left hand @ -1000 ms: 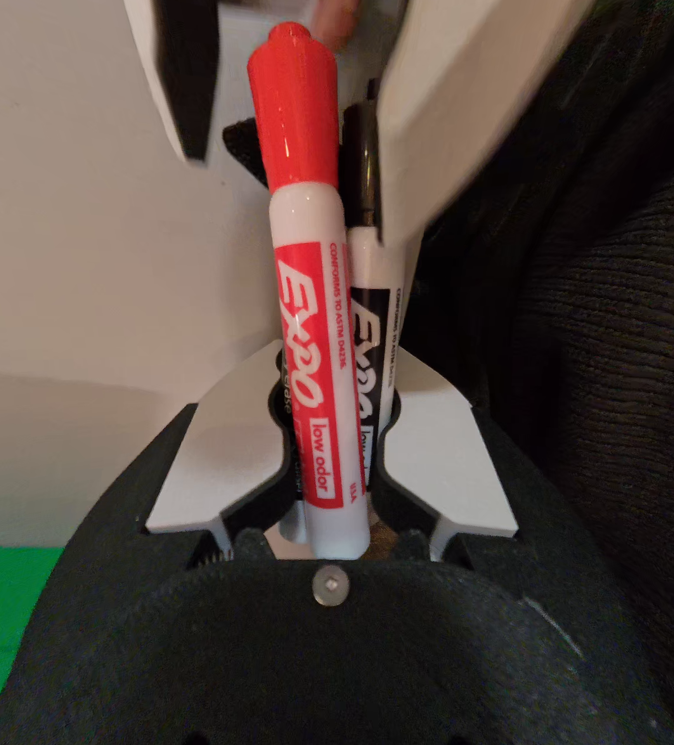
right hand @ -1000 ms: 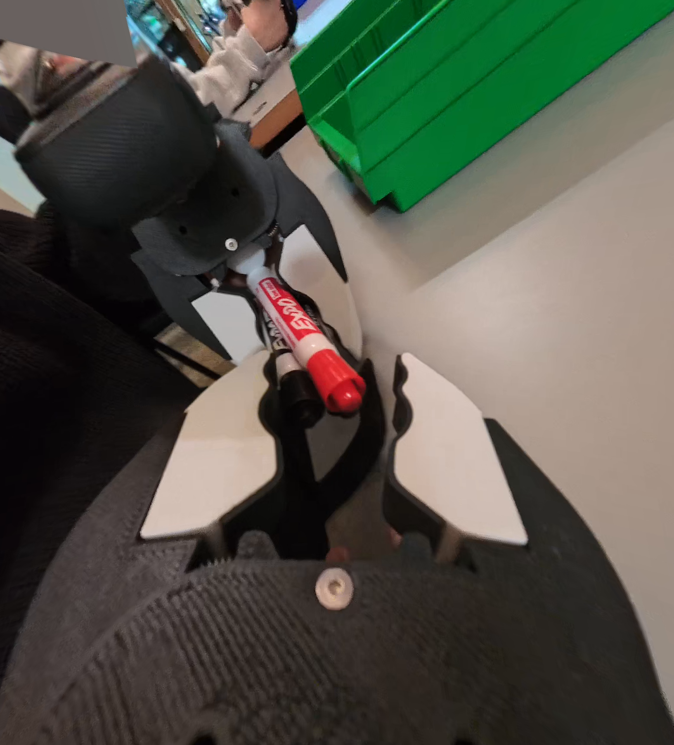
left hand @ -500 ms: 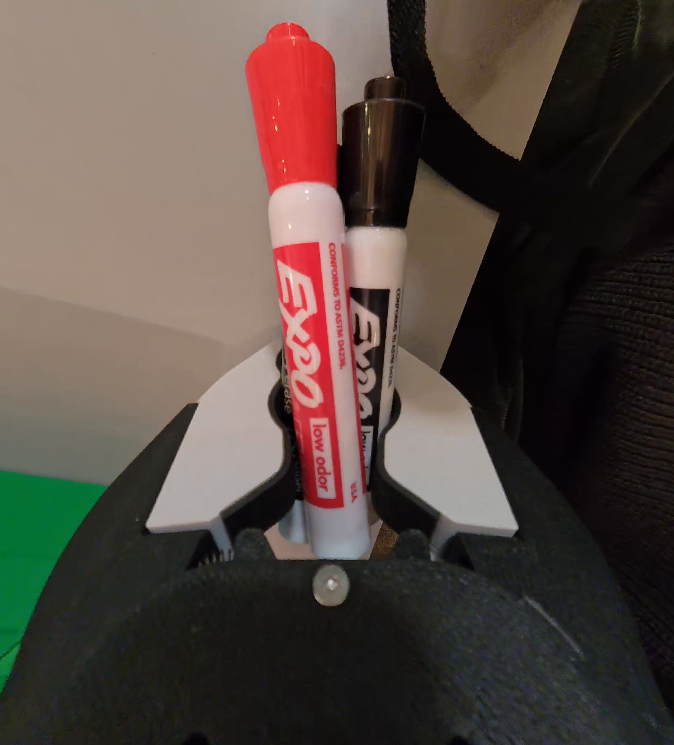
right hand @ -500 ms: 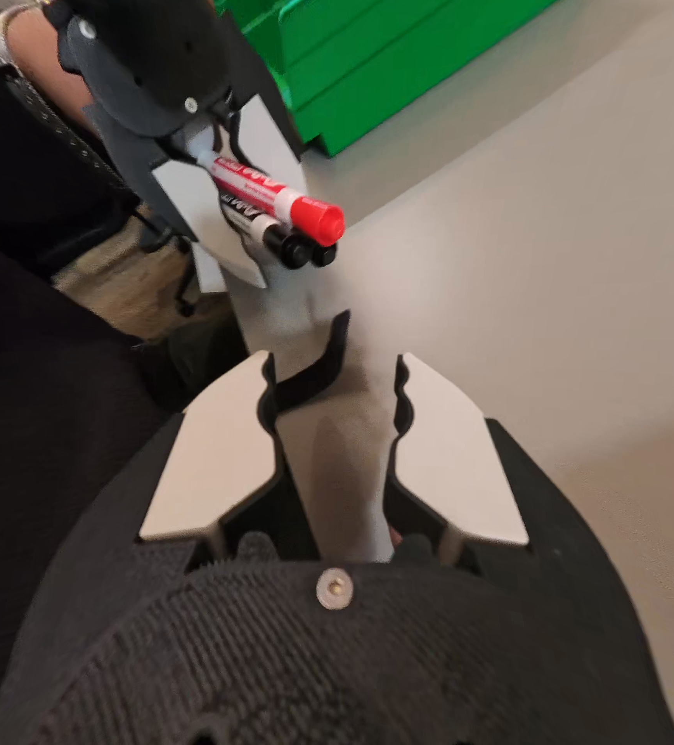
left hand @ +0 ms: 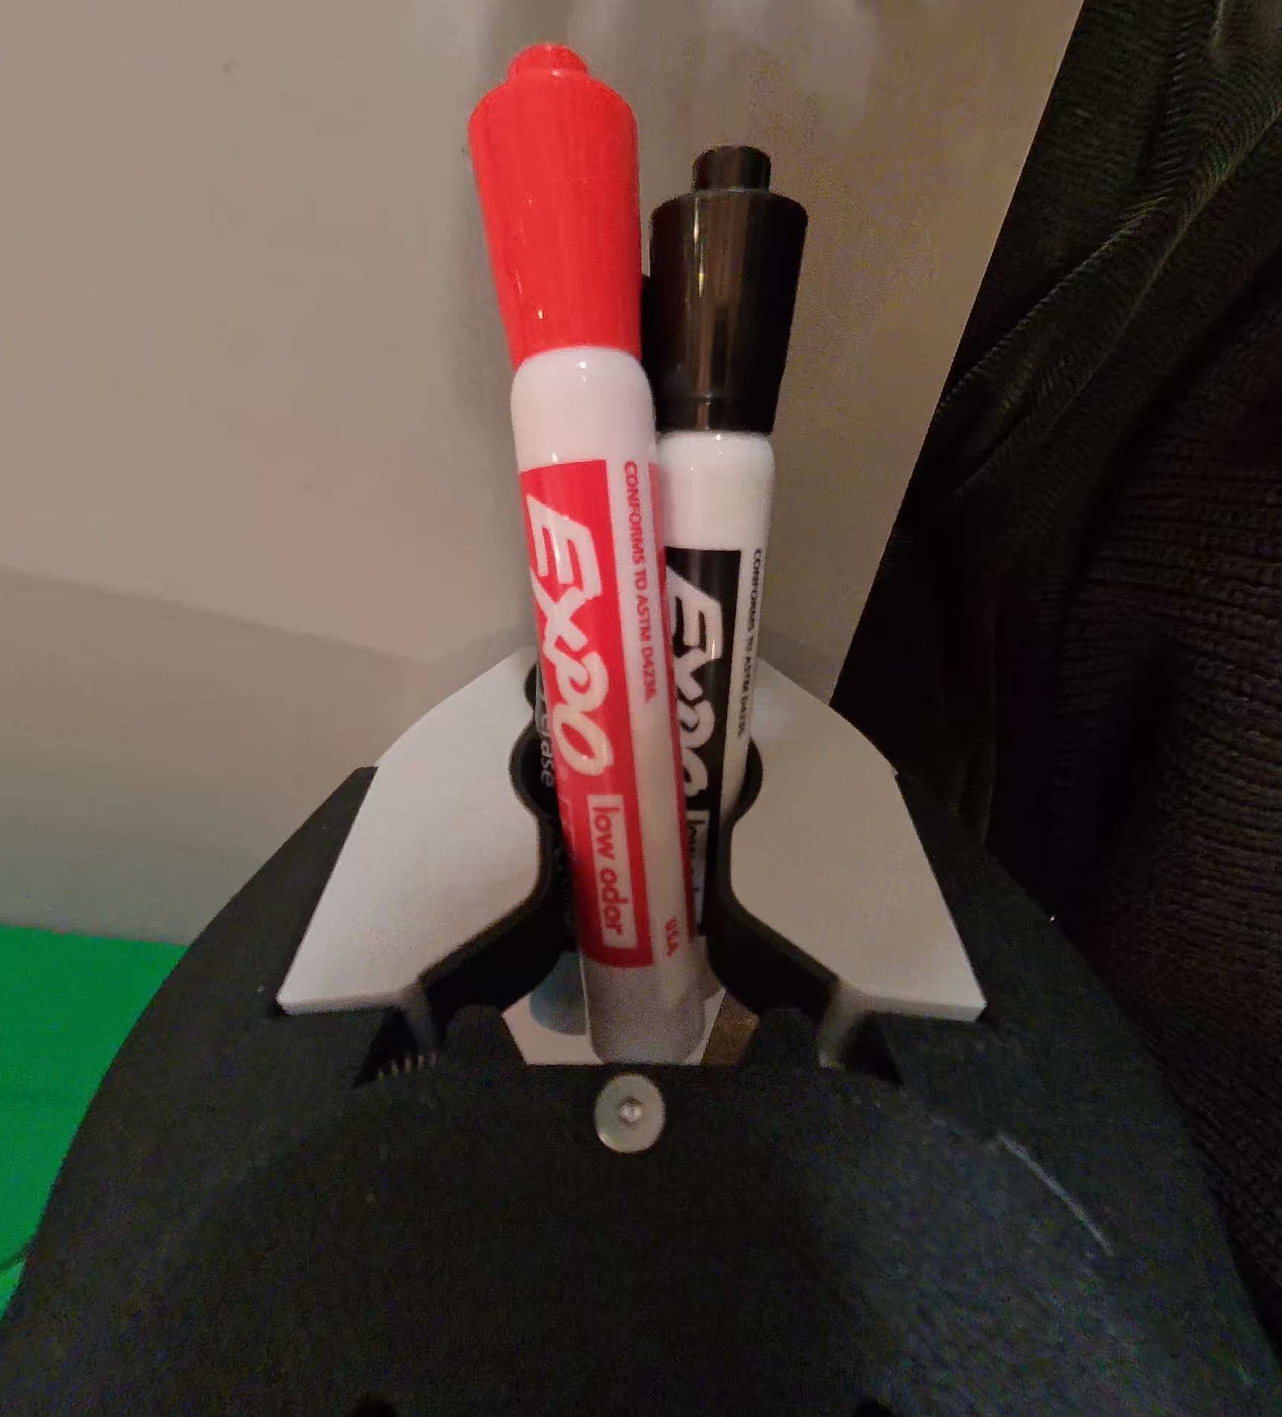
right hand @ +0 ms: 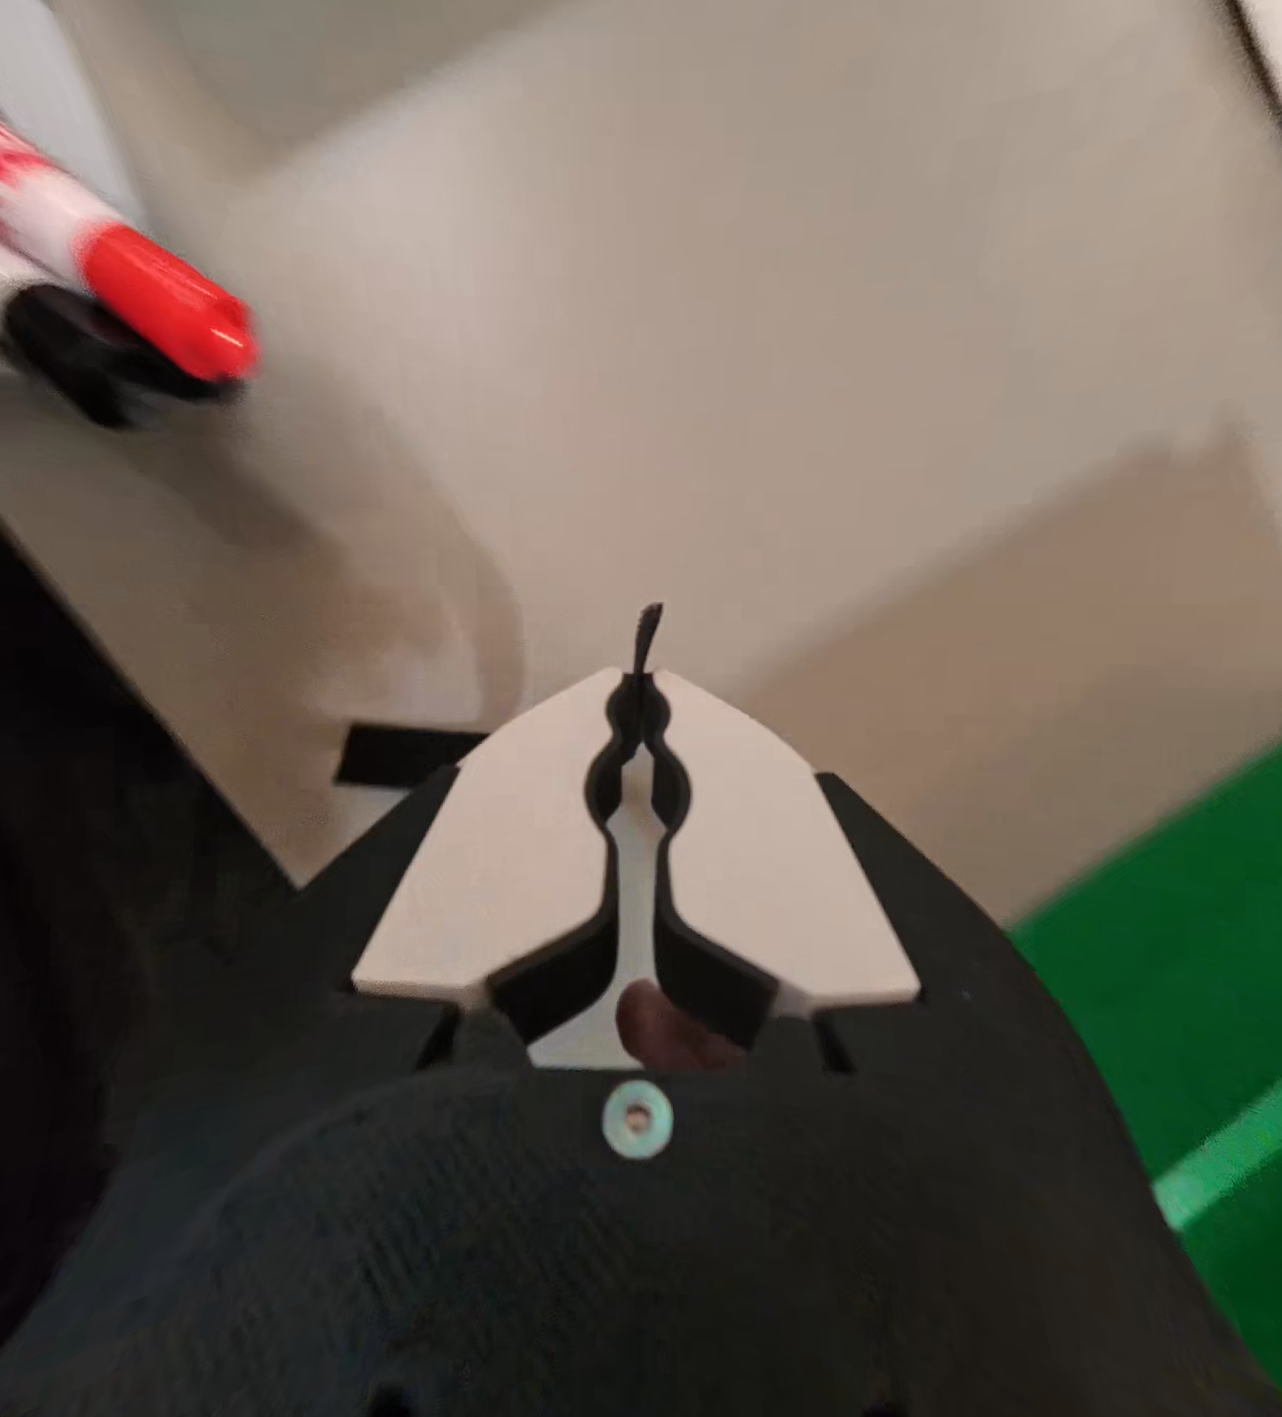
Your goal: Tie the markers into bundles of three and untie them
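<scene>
My left gripper [left hand: 645, 675] is shut on a bundle of markers that point forward along its fingers. A red-capped marker [left hand: 584, 537] lies in front and a black-capped marker [left hand: 722, 460] beside it. More of the bundle is hidden behind them. My right gripper [right hand: 641, 678] is shut, and a thin black strip [right hand: 649, 636] sticks out from between its fingertips. In the right wrist view the red marker [right hand: 162, 307] and black caps [right hand: 85, 360] show blurred at the upper left, apart from the right gripper.
A beige tabletop [right hand: 775, 383] lies under both grippers. A green bin shows at the lower right [right hand: 1197, 1035] and at the lower left of the left wrist view [left hand: 24, 1073]. A person's black knitted sleeve [left hand: 1159, 690] fills the right side. A black strip piece [right hand: 407, 755] lies left of the right fingers. My right fingertips sit around 20 cm from my left ones.
My right gripper was open around the marker tips, has drawn back and away from them, and has shut on the black strip. My left gripper still holds the markers.
</scene>
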